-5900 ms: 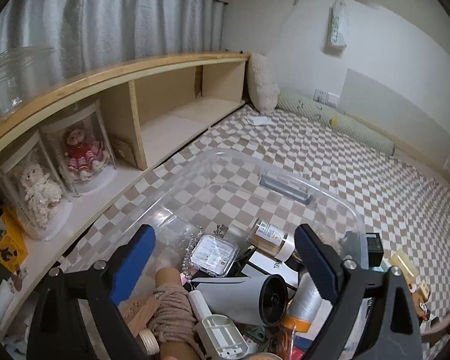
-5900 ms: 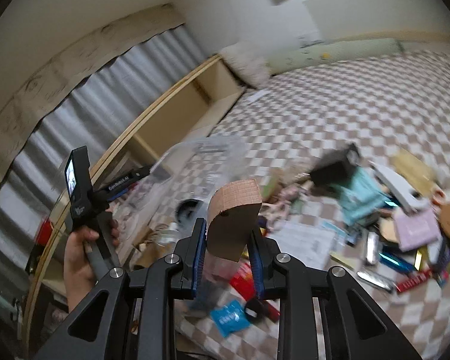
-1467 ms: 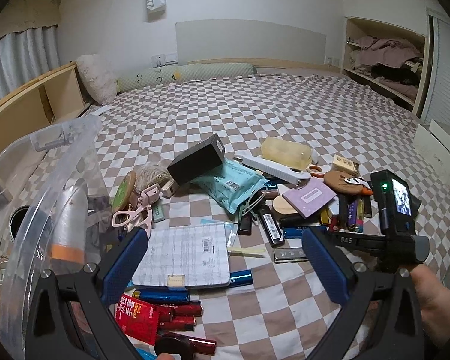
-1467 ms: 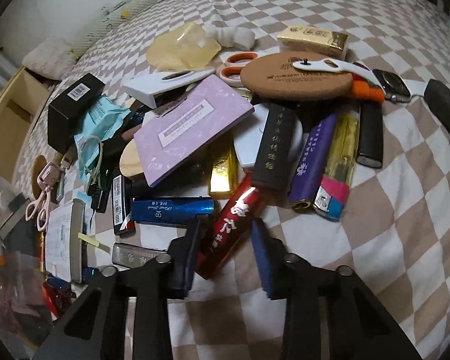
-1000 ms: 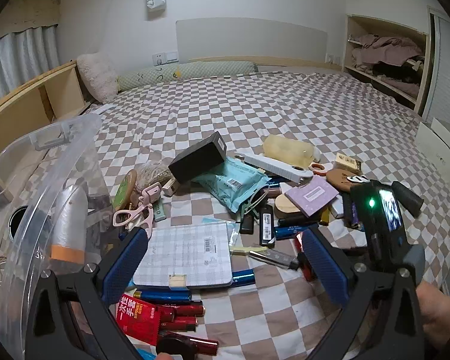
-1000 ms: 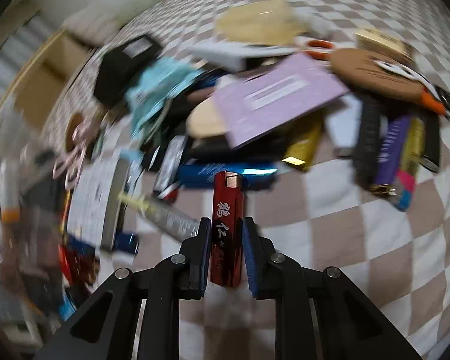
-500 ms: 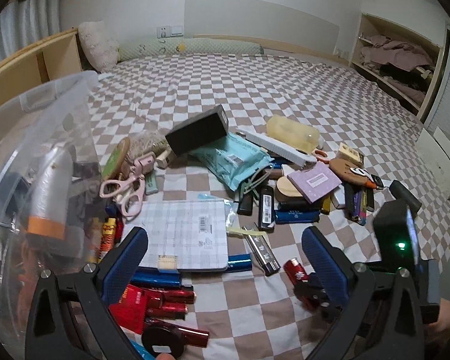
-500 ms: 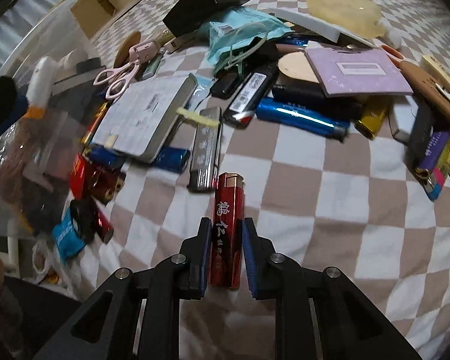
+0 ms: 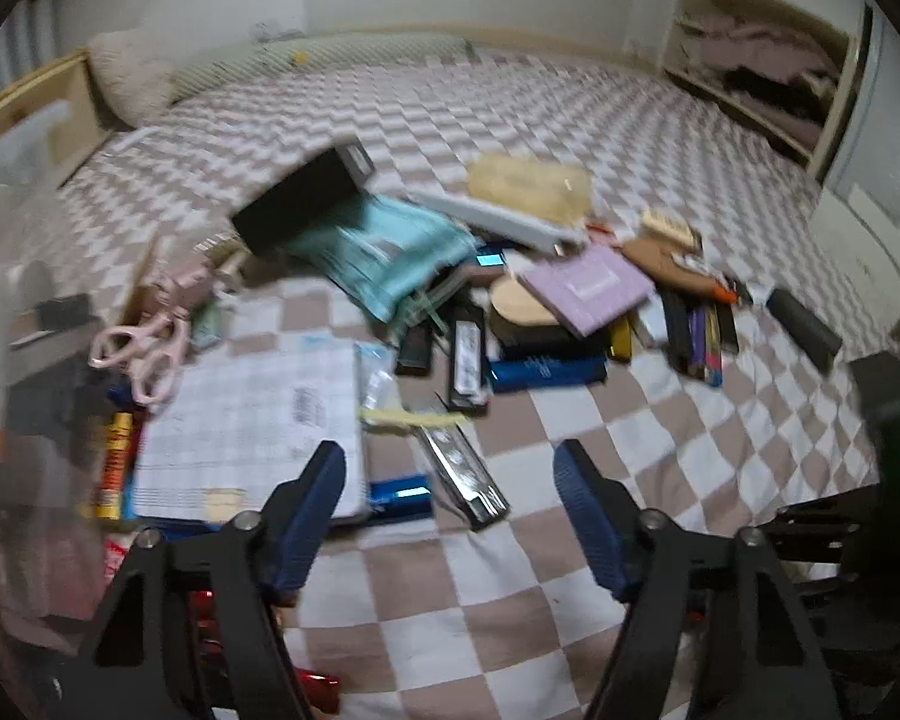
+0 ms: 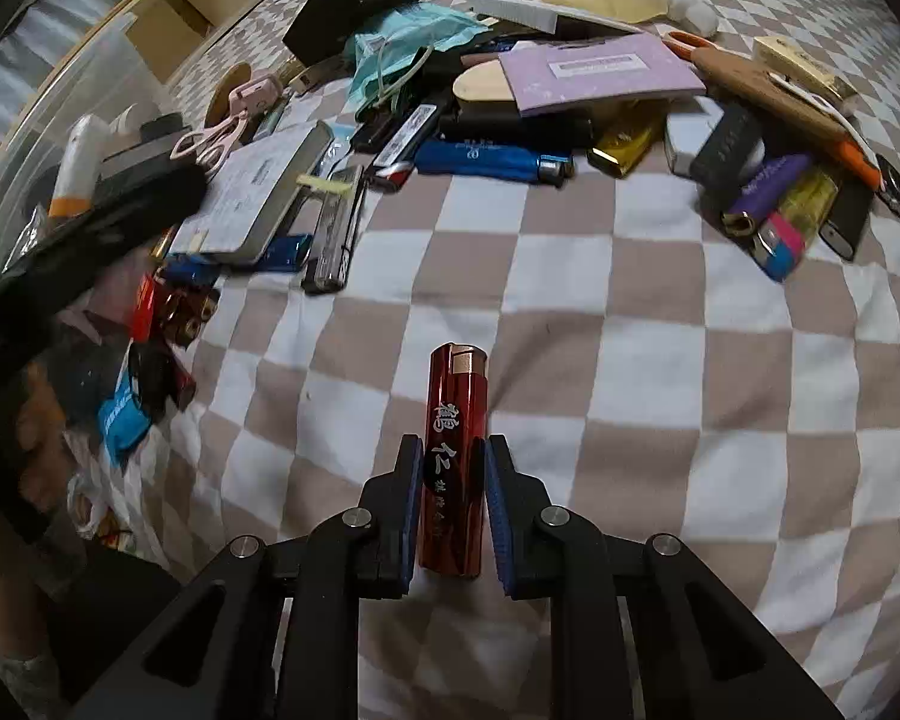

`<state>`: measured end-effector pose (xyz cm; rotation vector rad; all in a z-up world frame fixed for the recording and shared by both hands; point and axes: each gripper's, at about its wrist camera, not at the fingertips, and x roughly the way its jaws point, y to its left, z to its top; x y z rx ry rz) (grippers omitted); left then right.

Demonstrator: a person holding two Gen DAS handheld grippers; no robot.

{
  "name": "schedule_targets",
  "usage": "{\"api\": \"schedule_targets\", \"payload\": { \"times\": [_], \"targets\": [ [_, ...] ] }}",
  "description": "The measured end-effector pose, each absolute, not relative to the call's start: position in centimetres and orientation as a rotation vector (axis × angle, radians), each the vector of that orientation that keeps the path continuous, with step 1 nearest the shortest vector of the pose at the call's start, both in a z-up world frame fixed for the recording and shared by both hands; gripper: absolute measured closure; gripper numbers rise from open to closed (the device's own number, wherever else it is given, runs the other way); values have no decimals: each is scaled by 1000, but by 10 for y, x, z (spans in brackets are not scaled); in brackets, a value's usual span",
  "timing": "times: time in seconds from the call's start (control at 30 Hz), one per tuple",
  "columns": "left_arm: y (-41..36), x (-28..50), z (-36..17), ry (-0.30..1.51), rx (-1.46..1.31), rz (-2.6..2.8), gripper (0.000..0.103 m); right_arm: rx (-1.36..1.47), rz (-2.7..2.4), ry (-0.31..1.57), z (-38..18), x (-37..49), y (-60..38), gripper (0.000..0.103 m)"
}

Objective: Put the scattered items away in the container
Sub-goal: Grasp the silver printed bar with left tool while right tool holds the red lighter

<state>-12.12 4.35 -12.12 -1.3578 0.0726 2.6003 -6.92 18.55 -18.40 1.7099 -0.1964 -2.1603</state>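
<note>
My right claw (image 10: 450, 480) is clamped on a glossy red lighter with white characters down its side (image 10: 455, 450); both blue pads press its flanks, and its copper-coloured cap end sticks out past the fingertips, clear above the brown-and-white checked bedspread (image 10: 630, 312).

My left claw (image 9: 450, 510) is closing, its blue pads apart and nothing between them but bare bedspread. Just beyond its tips lies a flat silver metal lighter (image 9: 462, 468), with a white gridded booklet (image 9: 252, 420) beside the left pad.

The clear plastic container (image 10: 42, 120) stands at the left edge of the bed by the wooden frame, with a white tube with an orange band (image 10: 75, 168) inside it. The scattered heap, including a black box (image 10: 360, 0), a teal packet (image 10: 408, 42) and a lilac card (image 10: 600, 72), lies across the middle of the bed.
</note>
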Motion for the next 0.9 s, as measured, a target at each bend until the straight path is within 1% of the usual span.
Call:
{"api": "schedule_targets", "payload": {
  "times": [0.03,0.17,0.2,0.23,0.27,0.77,0.9],
  "targets": [
    [48,-123,-128,84,-1382,2576,34,1709,-2156,-195,-184,-67,186,82],
    [58,-133,-147,86,-1451,2519,49,1698,-2140,-200,-184,-61,188,82],
    [60,-136,-152,80,-1471,2506,51,1695,-2139,-204,-184,-61,188,82],
    [61,-140,-157,78,-1495,2494,57,1692,-2135,-215,-185,-60,189,82],
    [62,-142,-160,75,-1514,2486,60,1691,-2129,-228,-186,-60,190,82],
    [68,-163,-188,103,-1634,2525,60,1653,-2092,-294,-190,-56,199,82],
    [69,-162,-187,93,-1632,2532,65,1651,-2082,-303,-191,-57,200,82]
  ]
}}
